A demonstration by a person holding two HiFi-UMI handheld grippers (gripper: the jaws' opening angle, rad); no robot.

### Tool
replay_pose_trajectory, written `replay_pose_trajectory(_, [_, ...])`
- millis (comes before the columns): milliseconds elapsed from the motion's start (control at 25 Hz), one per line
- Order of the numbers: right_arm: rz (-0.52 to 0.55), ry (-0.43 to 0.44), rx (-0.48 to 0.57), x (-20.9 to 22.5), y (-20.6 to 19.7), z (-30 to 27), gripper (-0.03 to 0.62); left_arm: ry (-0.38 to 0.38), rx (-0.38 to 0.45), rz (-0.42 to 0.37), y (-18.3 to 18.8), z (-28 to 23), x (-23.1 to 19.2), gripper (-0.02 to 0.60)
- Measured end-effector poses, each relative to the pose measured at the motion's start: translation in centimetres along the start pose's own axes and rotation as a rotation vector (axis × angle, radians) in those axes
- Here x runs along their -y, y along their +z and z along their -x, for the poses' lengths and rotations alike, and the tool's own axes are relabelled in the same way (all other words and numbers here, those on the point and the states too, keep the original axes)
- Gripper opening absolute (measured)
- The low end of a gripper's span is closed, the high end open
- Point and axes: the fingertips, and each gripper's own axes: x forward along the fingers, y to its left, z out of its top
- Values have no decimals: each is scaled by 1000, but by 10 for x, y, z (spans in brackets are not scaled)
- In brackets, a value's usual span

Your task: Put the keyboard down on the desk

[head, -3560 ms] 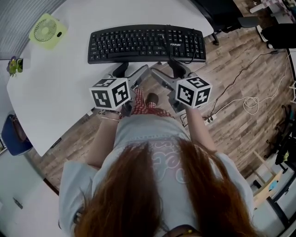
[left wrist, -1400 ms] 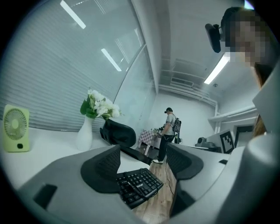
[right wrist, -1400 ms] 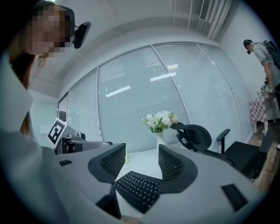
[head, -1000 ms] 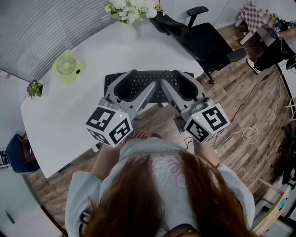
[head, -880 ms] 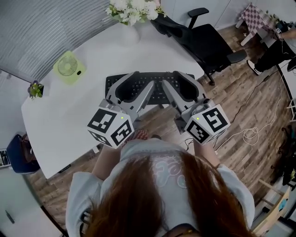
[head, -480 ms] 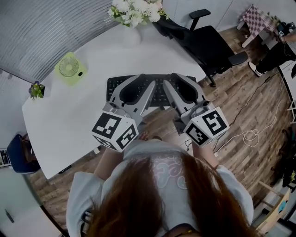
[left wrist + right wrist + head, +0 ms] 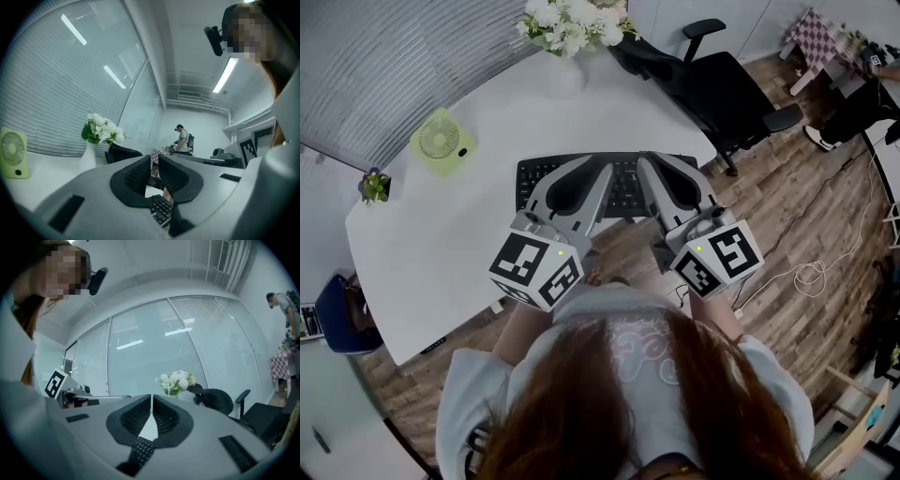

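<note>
Looking down on a slim black rectangular keyboard [image 7: 625, 187], rows of small keys, lying flat near the front edge of the smooth white counter [image 7: 441, 234]. Hovering level over it, gripping nothing. Having just been closing the grey moulded left tongs [image 7: 155, 158] to a slim gap between ribbed dark pads [image 7: 139, 176]; having just been closing the right tongs [image 7: 151, 397] fully, tip against tip, likewise empty.

I see my right gripper [image 7: 151, 398], jaws just closed tip to tip with nothing between. The keyboard [image 7: 142, 451] shows below them, flowers [image 7: 176, 380] and a chair [image 7: 216, 401] beyond.
</note>
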Motion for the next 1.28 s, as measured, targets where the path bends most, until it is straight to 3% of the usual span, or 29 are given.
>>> replay_pose_trajectory(640, [-15, -7, 71, -3, 6, 9, 3, -5, 5, 23, -2, 4, 2, 18])
replay_pose_trajectory(1280, [-4, -26, 44, -1, 3, 11, 3, -22, 9, 25, -2, 0, 4, 18])
